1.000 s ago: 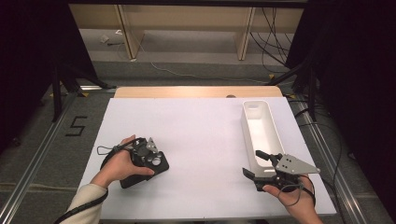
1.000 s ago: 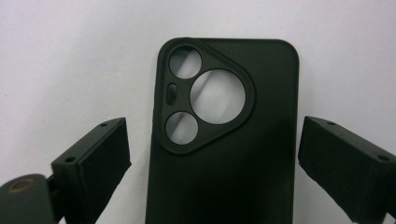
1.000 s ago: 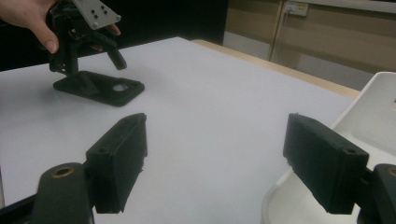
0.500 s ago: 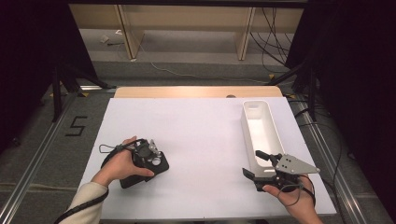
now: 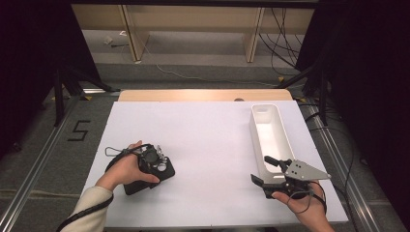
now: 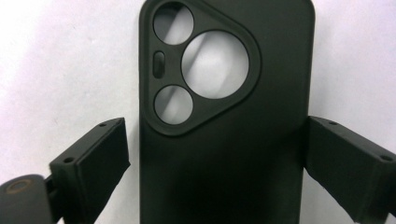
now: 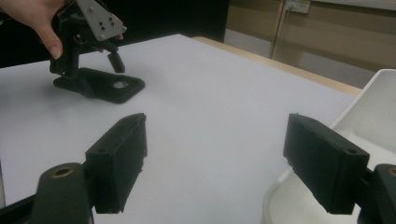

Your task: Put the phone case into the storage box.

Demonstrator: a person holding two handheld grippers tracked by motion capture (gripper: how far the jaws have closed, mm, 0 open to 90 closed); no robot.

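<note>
Left gripper [image 5: 153, 164] is straddling the black phone case [image 6: 224, 116], lying at seven o'clock on the table [image 5: 208, 130]; jaws spread, seemingly not pressing. Right gripper [image 5: 270, 170], jaws apart, is hovering empty beside the white tray [image 5: 270, 133] at four o'clock.

High view: fixed overhead, facing forward-down, far, whole surface [image 5: 212, 125]. Left tool view: pointing straight down, very close over phone case [image 6: 224, 116]. Right tool view: low, level across surface; shares case [image 7: 105, 86].
</note>
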